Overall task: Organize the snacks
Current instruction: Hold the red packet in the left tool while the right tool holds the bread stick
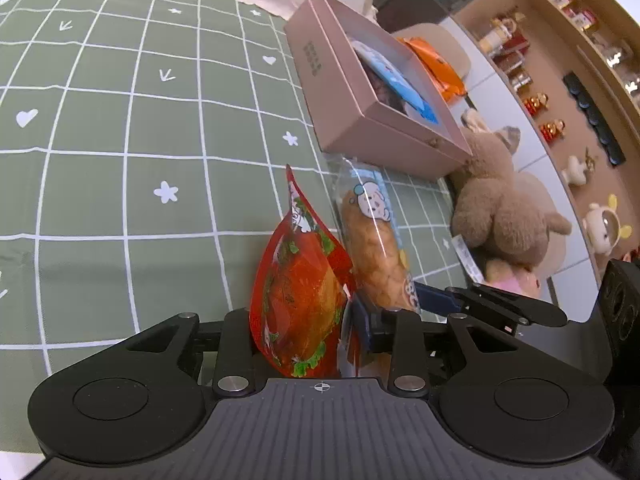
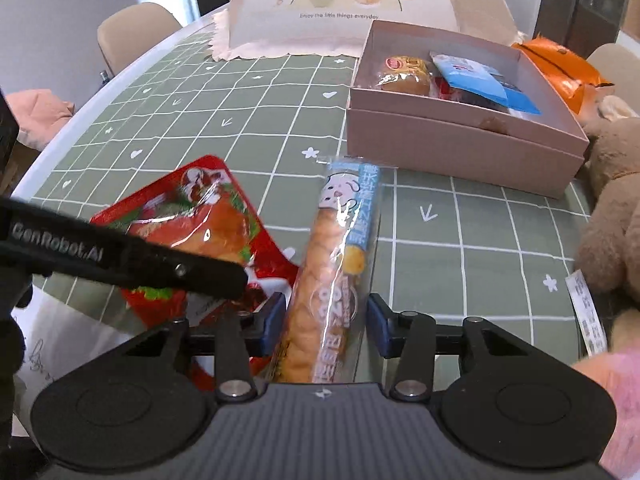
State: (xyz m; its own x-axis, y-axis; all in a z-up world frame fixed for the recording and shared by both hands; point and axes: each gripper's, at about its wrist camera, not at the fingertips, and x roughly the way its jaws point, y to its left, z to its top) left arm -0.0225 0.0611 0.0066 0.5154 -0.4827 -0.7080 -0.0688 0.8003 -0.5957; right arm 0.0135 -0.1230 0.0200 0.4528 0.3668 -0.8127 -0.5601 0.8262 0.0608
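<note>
My left tongs (image 1: pixel 304 332) are clamped on the red snack pouch (image 1: pixel 298 292) — it stands on edge between the jaws, its long axis running away from me toward the pink box (image 1: pixel 340 92), top corner tipped up. From my right-hand view that same pouch (image 2: pixel 192 224) lies left of the bread stick packet (image 2: pixel 336 264), the two just touching near my fingers.

My right tongs (image 2: pixel 327 322) straddle the packet with the blue pads (image 2: pixel 378 330) either side; there is a gap at the right pad, so they stand open around it, not pinching. The packet lies flat on the green checked tablecloth (image 2: pixel 460 240), long axis pointing straight ahead toward the box, cartoon-face end farthest from me.

The box sits open beyond — wrapped snacks already inside, a plush bear (image 1: pixel 504 208) beside it.
</note>
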